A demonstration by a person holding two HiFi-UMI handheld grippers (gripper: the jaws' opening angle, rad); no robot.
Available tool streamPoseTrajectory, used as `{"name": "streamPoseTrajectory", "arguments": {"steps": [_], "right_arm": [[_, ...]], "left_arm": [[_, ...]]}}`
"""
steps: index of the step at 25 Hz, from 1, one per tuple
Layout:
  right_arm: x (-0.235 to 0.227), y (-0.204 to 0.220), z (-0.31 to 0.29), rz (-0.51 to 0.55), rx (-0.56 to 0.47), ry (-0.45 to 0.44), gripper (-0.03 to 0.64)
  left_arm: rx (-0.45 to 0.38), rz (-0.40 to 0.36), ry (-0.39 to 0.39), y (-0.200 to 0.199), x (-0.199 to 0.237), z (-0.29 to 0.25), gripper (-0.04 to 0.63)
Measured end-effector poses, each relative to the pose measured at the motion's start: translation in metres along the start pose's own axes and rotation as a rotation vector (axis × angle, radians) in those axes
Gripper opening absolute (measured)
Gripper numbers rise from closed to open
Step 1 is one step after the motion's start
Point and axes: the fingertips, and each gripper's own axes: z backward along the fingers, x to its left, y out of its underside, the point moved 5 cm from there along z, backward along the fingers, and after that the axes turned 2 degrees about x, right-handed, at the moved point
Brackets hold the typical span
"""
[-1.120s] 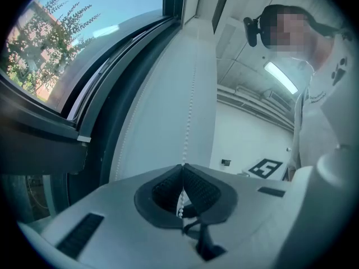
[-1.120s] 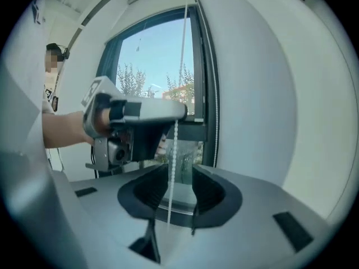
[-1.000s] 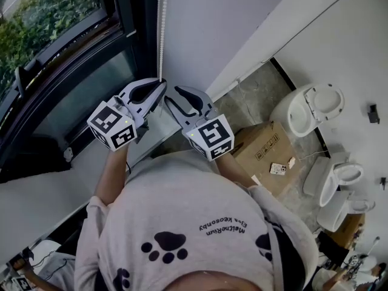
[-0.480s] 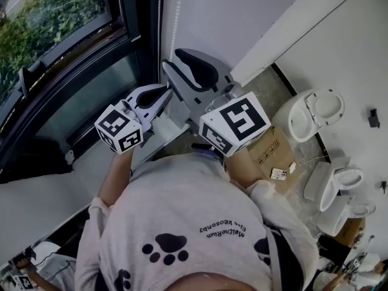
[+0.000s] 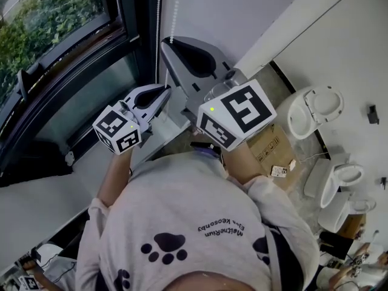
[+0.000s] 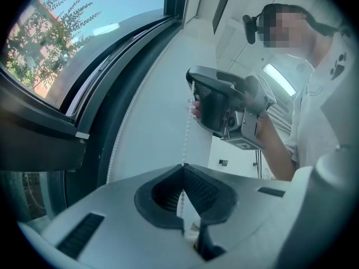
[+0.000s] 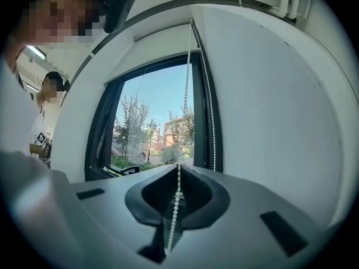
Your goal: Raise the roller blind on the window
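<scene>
A white bead chain [image 5: 176, 11] hangs beside the dark window frame [image 5: 130, 35], next to a white wall. My left gripper [image 5: 165, 91] is shut on the chain [image 6: 187, 128], which runs up from its closed tips [image 6: 182, 166]. Higher on the same chain is my right gripper [image 5: 165, 42], seen above the left one [image 6: 192, 78]. Its jaws have just been closing, and the chain [image 7: 185, 94] now lies pinched between the tips [image 7: 179, 166] and hangs down through the jaw gap. A second strand [image 7: 212, 122] hangs free to the right. The window glass [image 7: 151, 122] shows trees outside.
The window sill [image 5: 91, 156] runs below the left gripper. On the floor to the right stand a cardboard box [image 5: 273, 150] and white toilets [image 5: 315, 108], [image 5: 339, 177]. Another person [image 7: 47, 111] stands at the left of the right gripper view.
My right gripper has risen from beside the left gripper to well above it, and its open jaws have come together on the chain. The left gripper has stayed put.
</scene>
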Motion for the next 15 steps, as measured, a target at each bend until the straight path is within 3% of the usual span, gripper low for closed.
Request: {"name": "streamPoseTrajectory", "arguments": {"steps": [5,15], "right_arm": [[0.0,0.013,-0.001,-0.034,0.011,0.007,0.017],[0.0,0.06,-0.003,-0.022,0.067,0.047,0.015]], "left_arm": [[0.041,-0.022,-0.012,0.01,0.005,0.001,0.009],[0.068,0.04,-0.037,0.054,0.018,0.002,0.009]]}}
